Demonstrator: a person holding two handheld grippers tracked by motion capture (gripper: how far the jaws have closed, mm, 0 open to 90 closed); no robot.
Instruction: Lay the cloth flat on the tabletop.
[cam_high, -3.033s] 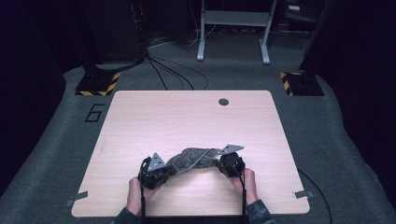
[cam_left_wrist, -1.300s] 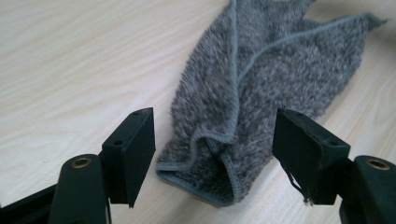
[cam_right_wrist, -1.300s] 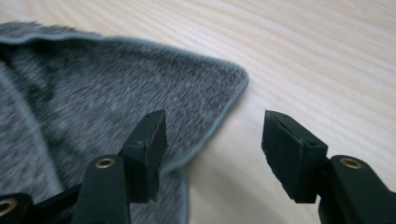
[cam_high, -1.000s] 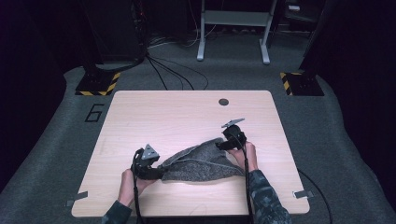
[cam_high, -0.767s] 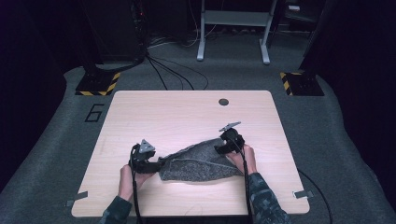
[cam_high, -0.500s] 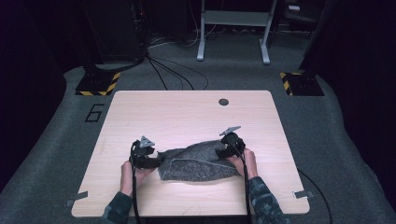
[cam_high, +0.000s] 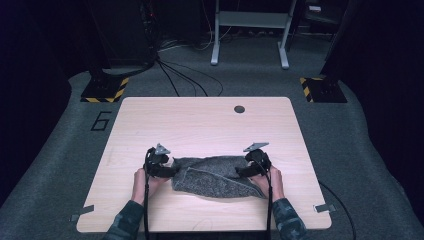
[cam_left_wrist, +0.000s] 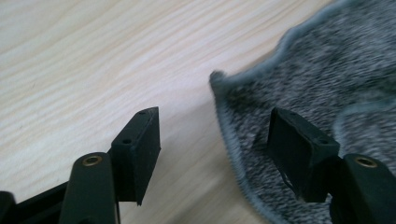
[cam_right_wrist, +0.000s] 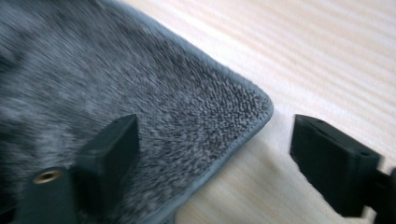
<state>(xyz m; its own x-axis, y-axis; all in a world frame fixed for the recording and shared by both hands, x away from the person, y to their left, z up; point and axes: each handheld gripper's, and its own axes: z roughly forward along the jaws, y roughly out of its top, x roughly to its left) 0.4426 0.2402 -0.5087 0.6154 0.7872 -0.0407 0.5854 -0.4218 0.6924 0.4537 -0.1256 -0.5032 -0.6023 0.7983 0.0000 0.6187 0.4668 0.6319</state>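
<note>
While agape, tongs (cam_left_wrist: 212, 144) astride towel (cam_high: 212, 176) corner.

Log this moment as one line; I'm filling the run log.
left gripper: open, astride towel corner | right gripper: open, astride other corner | towel flat on table

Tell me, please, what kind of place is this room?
Probably a lab or recording studio, not a home: a bare wooden table stands on grey carpet marked with a number 6, with hazard-striped stand bases and loose cables behind it.
</note>
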